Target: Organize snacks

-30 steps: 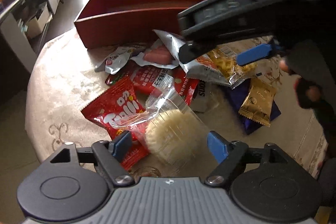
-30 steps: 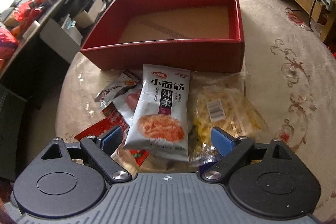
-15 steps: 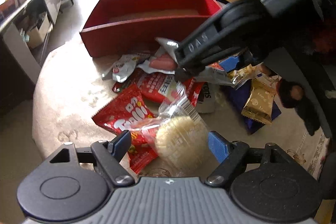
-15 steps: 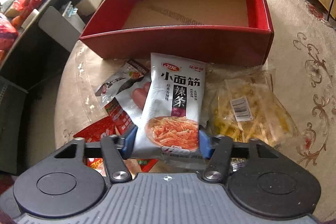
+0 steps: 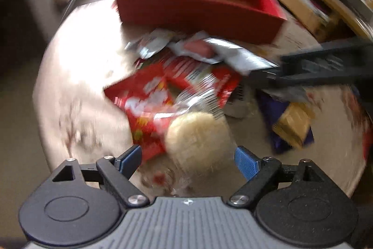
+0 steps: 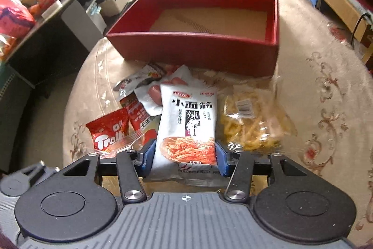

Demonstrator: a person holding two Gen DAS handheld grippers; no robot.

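Before the empty red box (image 6: 193, 55), on the table (image 6: 326, 113), I had my right gripper (image 6: 185, 156) closing on the white packet (image 6: 186, 125), held only by its bottom edge and liable to slip; my left gripper (image 5: 187, 159) was opening around the cracker (image 5: 198, 139), untouched, which could stay behind.

The box (image 6: 193, 55) is sitting behind the snack pile (image 6: 149, 106); the noodle-strip packet (image 6: 186, 125) is lying between the Trolli bag (image 6: 108, 132) and the bag of sticks (image 6: 251, 123).
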